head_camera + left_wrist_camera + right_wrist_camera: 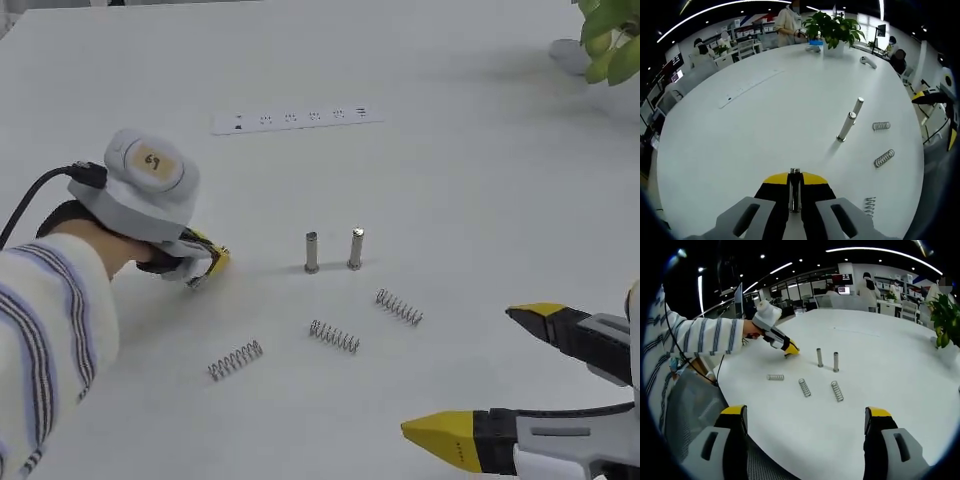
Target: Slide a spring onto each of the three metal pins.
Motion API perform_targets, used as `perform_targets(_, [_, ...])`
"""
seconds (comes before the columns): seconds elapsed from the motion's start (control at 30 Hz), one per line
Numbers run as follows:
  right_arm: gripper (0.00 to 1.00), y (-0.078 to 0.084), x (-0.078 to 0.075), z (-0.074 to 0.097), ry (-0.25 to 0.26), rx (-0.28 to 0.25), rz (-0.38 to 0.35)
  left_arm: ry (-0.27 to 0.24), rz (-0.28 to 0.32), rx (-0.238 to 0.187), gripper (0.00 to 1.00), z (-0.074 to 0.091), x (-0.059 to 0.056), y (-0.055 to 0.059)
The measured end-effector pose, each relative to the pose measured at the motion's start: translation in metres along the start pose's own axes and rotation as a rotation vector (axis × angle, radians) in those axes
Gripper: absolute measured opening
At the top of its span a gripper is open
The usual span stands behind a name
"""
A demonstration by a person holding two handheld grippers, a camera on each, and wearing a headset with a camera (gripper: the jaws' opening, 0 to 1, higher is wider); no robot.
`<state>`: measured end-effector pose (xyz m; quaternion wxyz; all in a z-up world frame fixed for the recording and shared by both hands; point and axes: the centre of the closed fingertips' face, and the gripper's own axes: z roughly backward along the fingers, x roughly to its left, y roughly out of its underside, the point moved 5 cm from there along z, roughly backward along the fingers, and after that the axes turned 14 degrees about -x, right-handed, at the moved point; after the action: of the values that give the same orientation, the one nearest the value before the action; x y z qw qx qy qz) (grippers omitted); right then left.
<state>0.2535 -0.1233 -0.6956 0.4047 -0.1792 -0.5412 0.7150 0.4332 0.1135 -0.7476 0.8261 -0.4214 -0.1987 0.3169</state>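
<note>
Two metal pins stand upright mid-table. Three springs lie in front of them: one to the left, one in the middle, one to the right. My left gripper rests low on the table left of the pins. In the left gripper view the left gripper is shut on a third metal pin, with the standing pins ahead to the right. My right gripper hovers open at the front right, holding nothing. In the right gripper view the right gripper faces the springs.
A white power strip lies flat behind the pins. A potted plant stands at the far right corner, and a small white device lies near it. People sit at desks beyond the table.
</note>
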Motion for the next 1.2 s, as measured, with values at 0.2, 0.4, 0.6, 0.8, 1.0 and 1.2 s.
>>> perform_targets(0.2, [0.96, -0.002, 0.002, -0.001, -0.008, -0.007, 0.012, 0.028, -0.053, -0.041, 0.00, 0.009, -0.001, -0.010])
perform_targets(0.4, [0.96, -0.004, 0.002, 0.000, -0.007, -0.013, 0.021, 0.041, -0.048, -0.049, 0.00, 0.017, -0.001, -0.016])
perform_targets(0.6, [0.96, -0.004, 0.004, 0.000, -0.010, -0.019, 0.020, 0.059, -0.076, -0.051, 0.00, 0.020, -0.002, -0.019])
perform_targets(0.8, [0.95, -0.004, 0.005, 0.000, -0.014, -0.021, 0.020, 0.090, -0.091, -0.056, 0.00, 0.014, -0.008, -0.026])
perform_targets(1.0, [0.95, -0.004, 0.005, 0.001, -0.017, -0.017, 0.024, 0.132, -0.118, -0.055, 0.00, 0.007, -0.021, -0.037])
perform_targets(1.2, [0.95, -0.004, 0.004, 0.002, -0.013, -0.021, 0.022, 0.157, -0.115, -0.055, 0.00, 0.000, -0.029, -0.041])
